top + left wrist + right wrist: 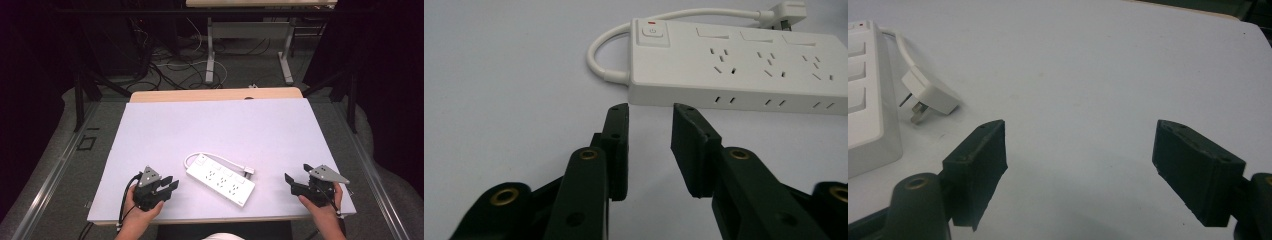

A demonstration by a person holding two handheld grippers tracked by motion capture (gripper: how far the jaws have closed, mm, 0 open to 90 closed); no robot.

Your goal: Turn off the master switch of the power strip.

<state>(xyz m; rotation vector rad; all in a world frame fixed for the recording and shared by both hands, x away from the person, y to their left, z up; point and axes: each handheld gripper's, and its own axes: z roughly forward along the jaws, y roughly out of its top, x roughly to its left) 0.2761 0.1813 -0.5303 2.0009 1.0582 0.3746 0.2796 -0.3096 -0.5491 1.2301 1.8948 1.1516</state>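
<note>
A white power strip (220, 180) lies slanted near the front middle of the white table top (215, 125). Its short cable loops round to a plug (248, 171) that rests beside it. My left gripper (172, 184) sits just left of the strip. In the left gripper view its jaws (651, 107) stand a narrow gap apart with nothing between them, pointing at the strip's switch end (651, 32). My right gripper (296, 172) rests to the right of the strip, jaws (1080, 127) wide apart over bare table. The plug (930, 95) lies ahead of its left jaw.
The table's front edge runs just below both hands. A wooden strip (215, 94) borders the far edge. Beyond it, tangled cables (170, 65) and the metal legs (210, 55) of another desk stand on the grey floor.
</note>
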